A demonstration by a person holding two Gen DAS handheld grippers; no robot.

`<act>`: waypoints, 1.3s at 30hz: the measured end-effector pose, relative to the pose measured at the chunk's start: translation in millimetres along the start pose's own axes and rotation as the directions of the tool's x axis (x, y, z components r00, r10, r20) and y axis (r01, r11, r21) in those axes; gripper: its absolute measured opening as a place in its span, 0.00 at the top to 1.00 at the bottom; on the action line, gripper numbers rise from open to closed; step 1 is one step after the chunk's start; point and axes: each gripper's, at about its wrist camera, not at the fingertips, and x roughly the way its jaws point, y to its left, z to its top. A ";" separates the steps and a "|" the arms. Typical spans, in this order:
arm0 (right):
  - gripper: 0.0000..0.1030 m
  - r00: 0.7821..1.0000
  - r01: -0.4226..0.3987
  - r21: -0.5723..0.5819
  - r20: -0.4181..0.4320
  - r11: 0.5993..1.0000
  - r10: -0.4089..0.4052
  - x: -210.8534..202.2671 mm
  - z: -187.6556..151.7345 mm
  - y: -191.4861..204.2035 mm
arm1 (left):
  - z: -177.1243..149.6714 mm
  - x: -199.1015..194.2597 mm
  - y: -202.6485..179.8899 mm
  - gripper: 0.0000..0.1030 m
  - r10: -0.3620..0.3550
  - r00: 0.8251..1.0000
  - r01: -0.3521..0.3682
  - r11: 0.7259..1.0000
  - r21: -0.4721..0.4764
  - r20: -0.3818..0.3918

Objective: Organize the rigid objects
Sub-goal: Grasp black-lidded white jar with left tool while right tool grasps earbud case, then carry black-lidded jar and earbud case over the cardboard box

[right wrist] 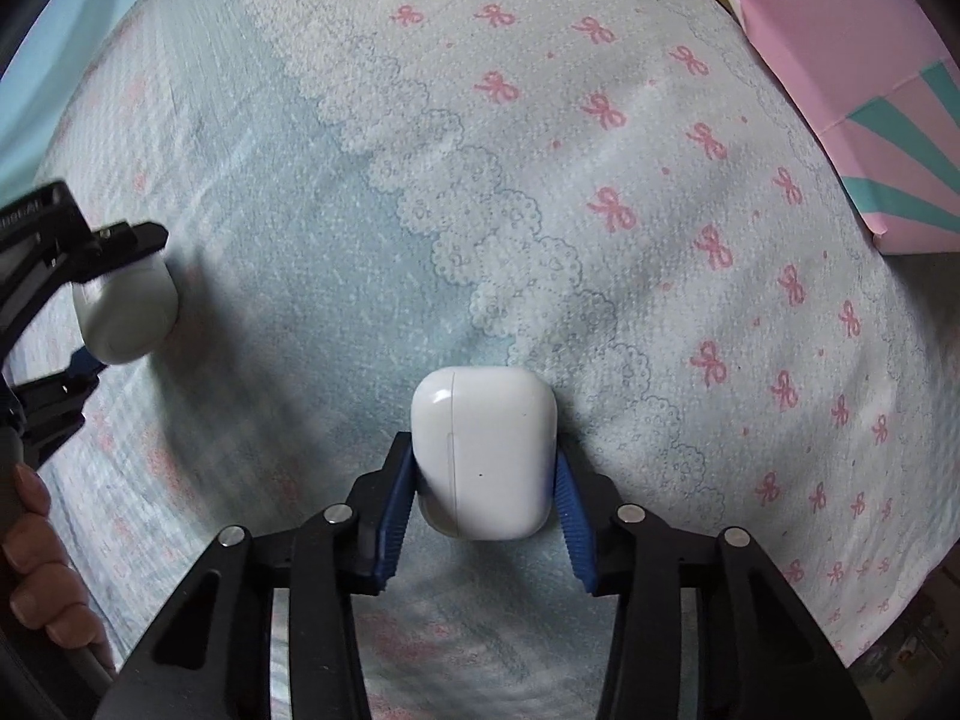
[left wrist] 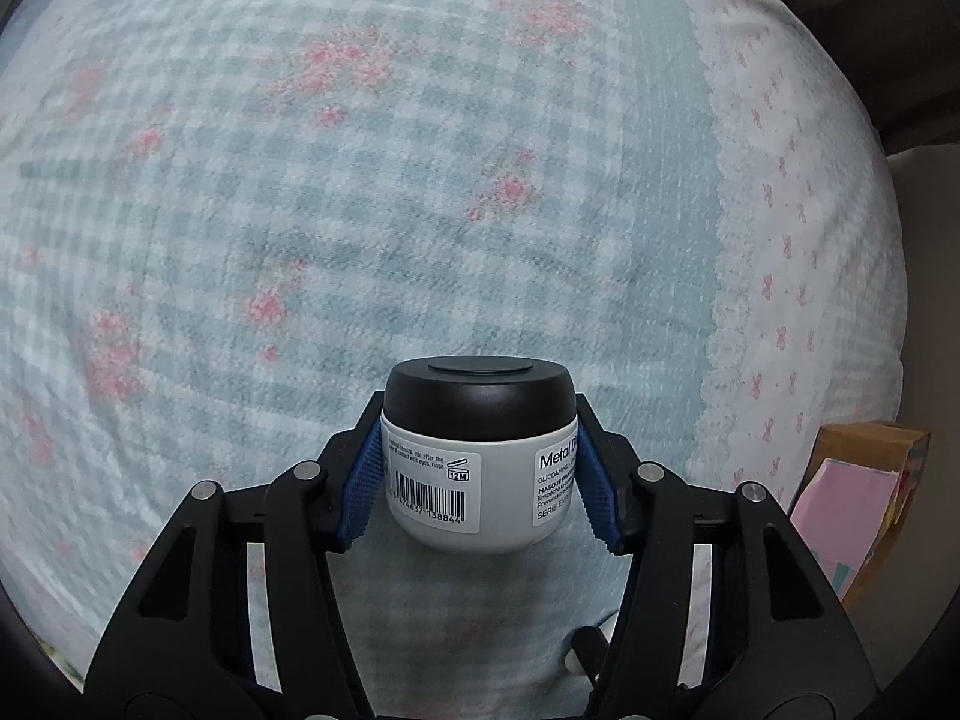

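Observation:
My left gripper (left wrist: 480,450) is shut on a white jar with a black lid (left wrist: 480,450), held upright above the checked bedspread. The same jar (right wrist: 129,315) and left gripper show at the left edge of the right wrist view. My right gripper (right wrist: 485,468) is shut on a white earbud case (right wrist: 485,456), its blue pads (right wrist: 396,516) pressing both sides, just above the bedspread.
The bed is covered by a blue-and-white checked spread with pink flowers (left wrist: 360,180) and a white band with pink bows (right wrist: 660,180). A pink and teal box (right wrist: 858,90) sits at the far right; it also shows in the left wrist view (left wrist: 852,504). A hand (right wrist: 36,570) holds the left gripper's handle.

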 end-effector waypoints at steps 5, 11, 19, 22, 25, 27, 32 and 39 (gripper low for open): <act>0.60 0.998 -0.058 0.013 0.020 0.998 0.058 -16.4 -2.6 -17.2 | -9.5 -21.5 4.6 0.48 -0.001 1.000 0.001 1.000 0.003 0.031; 0.60 0.988 -0.143 -0.010 0.062 0.990 0.144 -56.8 -0.1 -33.0 | -20.4 -55.1 11.3 0.48 0.003 0.998 -0.004 1.000 0.022 0.069; 0.60 0.963 -0.213 -0.100 0.143 0.972 0.226 -140.6 -20.4 -23.9 | -47.5 -132.6 -3.8 0.48 -0.004 0.988 -0.008 0.997 0.077 0.157; 0.60 0.952 -0.234 -0.133 0.168 0.963 0.255 -173.5 -29.0 -20.6 | -61.9 -159.4 -18.6 0.48 -0.023 0.984 0.005 0.995 0.103 0.177; 0.60 0.943 -0.245 -0.159 0.192 0.956 0.273 -203.7 -30.7 -31.6 | -80.1 -182.4 -35.4 0.48 -0.047 0.981 0.021 0.991 0.134 0.191; 0.60 0.940 -0.242 -0.174 0.203 0.955 0.276 -222.6 -29.2 -42.2 | -93.9 -195.4 -49.6 0.48 -0.058 0.979 0.027 0.987 0.161 0.196; 0.60 0.931 -0.224 -0.208 0.245 0.952 0.272 -264.9 -19.4 -83.6 | -130.7 -218.4 -92.4 0.48 -0.092 0.976 0.050 0.977 0.208 0.199; 0.60 0.923 -0.206 -0.246 0.273 0.947 0.272 -301.7 23.4 -154.4 | -179.5 -226.5 -163.7 0.48 -0.119 0.971 0.073 0.974 0.215 0.208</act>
